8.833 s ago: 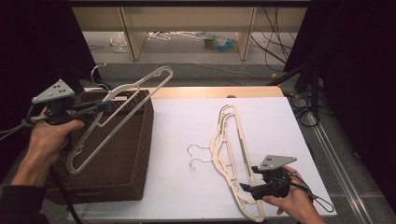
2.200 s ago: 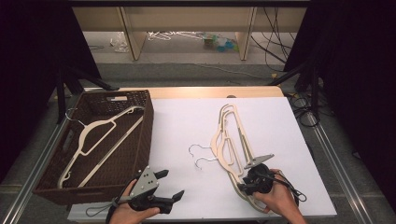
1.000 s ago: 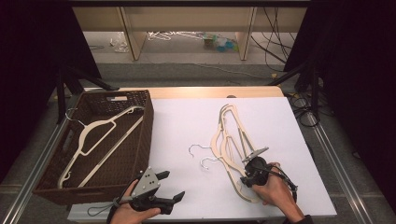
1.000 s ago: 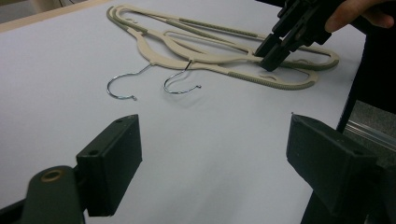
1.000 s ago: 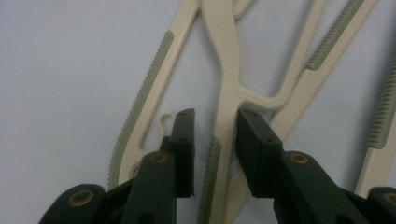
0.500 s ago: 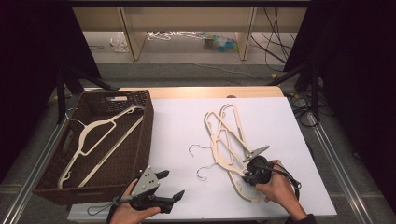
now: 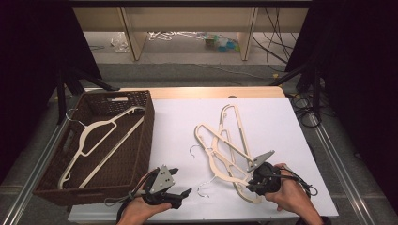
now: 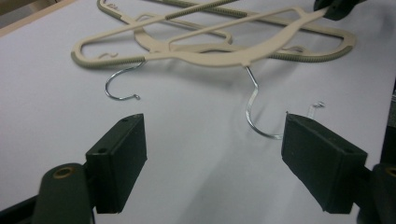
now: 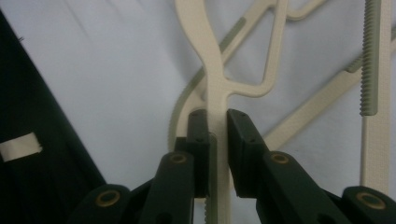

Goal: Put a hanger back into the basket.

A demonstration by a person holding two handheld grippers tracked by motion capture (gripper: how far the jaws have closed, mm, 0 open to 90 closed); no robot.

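Note:
Several cream plastic hangers with metal hooks lie in a pile (image 7: pixel 234 123) on the white table. My right gripper (image 7: pixel 252 182) (image 9: pixel 217 126) is shut on the arm of one hanger (image 7: pixel 224 145) (image 9: pixel 209 56) near its end. That hanger is pulled askew from the pile, and its far end points left. My left gripper (image 7: pixel 182 182) (image 8: pixel 215 154) hovers low over the table at the front. It is open, its jaws have just been closing a little, and nothing is between them. Two wire hooks (image 8: pixel 254 112) lie just ahead of it.
A dark wicker basket (image 7: pixel 146 136) stands at the left with one cream hanger (image 7: pixel 101 129) inside. The table's front edge is just below both hands. Cables and black stands line the right side.
The right gripper closed on the hanger's arm and rose slightly. The held hanger swung out to the left of the pile. The left gripper shifted a little toward the hooks.

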